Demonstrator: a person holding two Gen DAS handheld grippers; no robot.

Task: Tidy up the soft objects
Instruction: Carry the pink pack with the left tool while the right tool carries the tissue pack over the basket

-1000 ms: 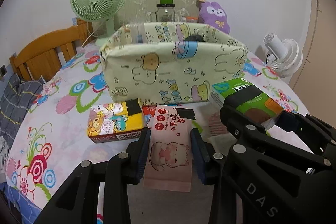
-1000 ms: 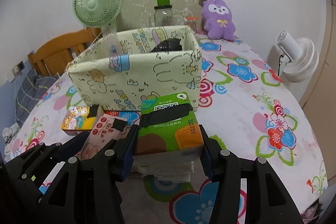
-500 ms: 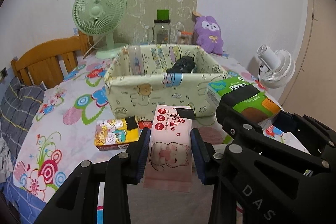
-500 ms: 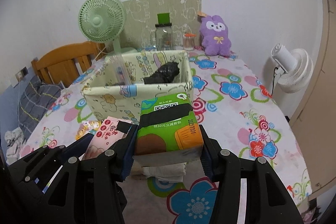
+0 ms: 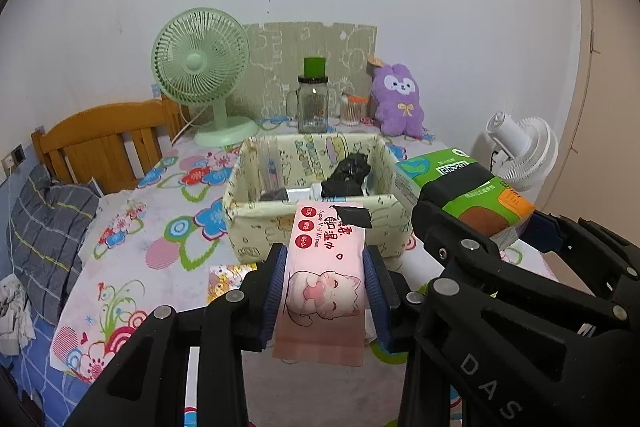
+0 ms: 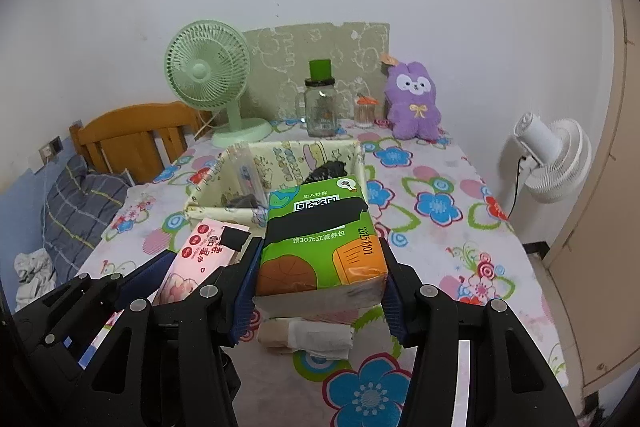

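My left gripper (image 5: 326,291) clenched the pink wipes pack (image 5: 324,279), its long axis pointing away toward the fabric box (image 5: 256,219) just beyond. My right gripper (image 6: 318,279) clamped the green tissue pack (image 6: 320,243), nearer the box's right end.

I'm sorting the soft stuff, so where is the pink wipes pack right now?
The pink wipes pack is clamped in the left gripper, held up just before the fabric bin, left of the green tissue pack.

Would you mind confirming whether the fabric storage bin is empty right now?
No, the fabric storage bin already holds a crumpled black item and a clear pouch.
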